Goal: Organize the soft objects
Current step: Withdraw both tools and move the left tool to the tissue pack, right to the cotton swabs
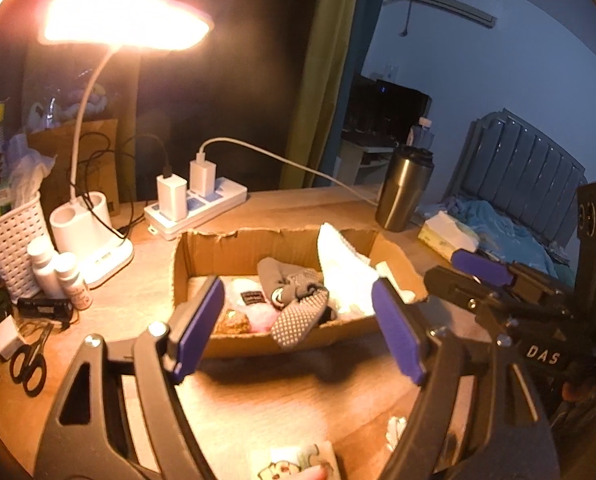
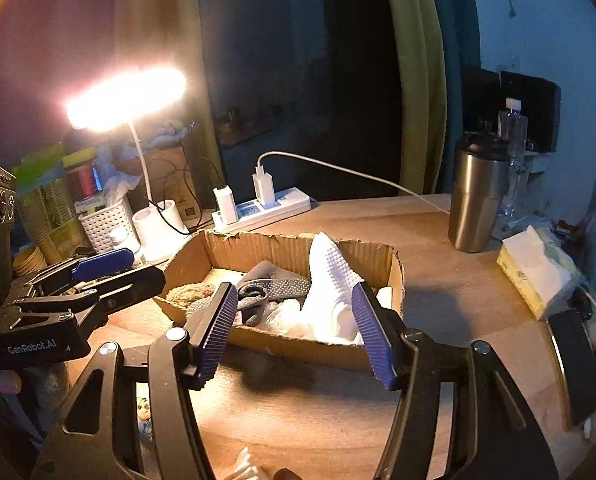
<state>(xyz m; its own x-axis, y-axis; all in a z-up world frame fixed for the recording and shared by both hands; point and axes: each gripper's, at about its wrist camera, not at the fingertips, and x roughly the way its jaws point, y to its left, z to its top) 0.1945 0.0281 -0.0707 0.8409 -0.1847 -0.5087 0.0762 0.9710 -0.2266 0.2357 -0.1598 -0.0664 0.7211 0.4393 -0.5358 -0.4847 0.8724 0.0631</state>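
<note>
A shallow cardboard box [image 1: 202, 256] [image 2: 393, 280] sits on the wooden desk. It holds soft items: a white towel [image 1: 343, 264] [image 2: 329, 280] standing up at the right, grey dotted socks [image 1: 298, 312] [image 2: 286, 286], a pink and white piece [image 1: 258, 312] and a brown fuzzy piece [image 2: 190, 294]. My left gripper [image 1: 298, 332] is open and empty, just in front of the box. My right gripper [image 2: 294, 332] is open and empty, at the box's near edge. Each gripper shows in the other's view, the right one [image 1: 477, 276] and the left one [image 2: 110, 268].
A lit desk lamp [image 1: 94, 236], a power strip with chargers [image 1: 194, 208], a white basket [image 1: 14, 240], small bottles [image 1: 58, 276] and scissors [image 1: 30, 360] stand at the left. A steel tumbler [image 2: 477, 200] and a tissue pack [image 2: 537, 272] are at the right. A patterned cloth [image 1: 298, 464] lies near me.
</note>
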